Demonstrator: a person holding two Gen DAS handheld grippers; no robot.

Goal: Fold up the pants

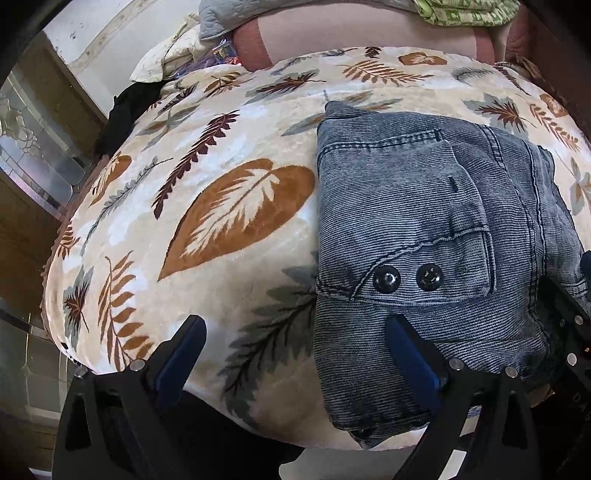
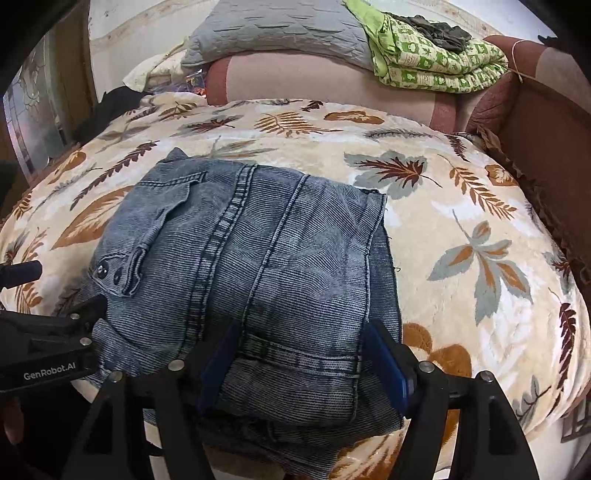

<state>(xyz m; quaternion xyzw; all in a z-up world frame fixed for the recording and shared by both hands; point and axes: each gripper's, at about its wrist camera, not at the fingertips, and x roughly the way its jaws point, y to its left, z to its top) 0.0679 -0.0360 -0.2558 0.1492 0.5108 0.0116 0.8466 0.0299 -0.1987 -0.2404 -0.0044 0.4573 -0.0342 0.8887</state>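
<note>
Blue-grey denim pants (image 1: 424,221) (image 2: 258,258) lie folded into a compact rectangle on a cream blanket with leaf prints (image 1: 221,147) (image 2: 461,240). A pocket flap with two dark snaps faces up. My right gripper (image 2: 303,365) is open and straddles the near edge of the fold, denim lying between its blue pads without being pinched. My left gripper (image 1: 295,350) (image 2: 59,288) is open at the pants' left side. Its right finger (image 1: 410,354) hangs over the denim edge and its left finger (image 1: 184,350) over bare blanket. Part of the right gripper (image 1: 576,306) shows at the frame edge.
A pink-and-brown sofa back (image 2: 314,81) runs behind the blanket, with a grey pillow (image 2: 273,33) and a folded green patterned cloth (image 2: 436,62) on top. A brown armrest (image 2: 535,129) bounds the right side. A black garment (image 1: 125,110) lies at the far left corner.
</note>
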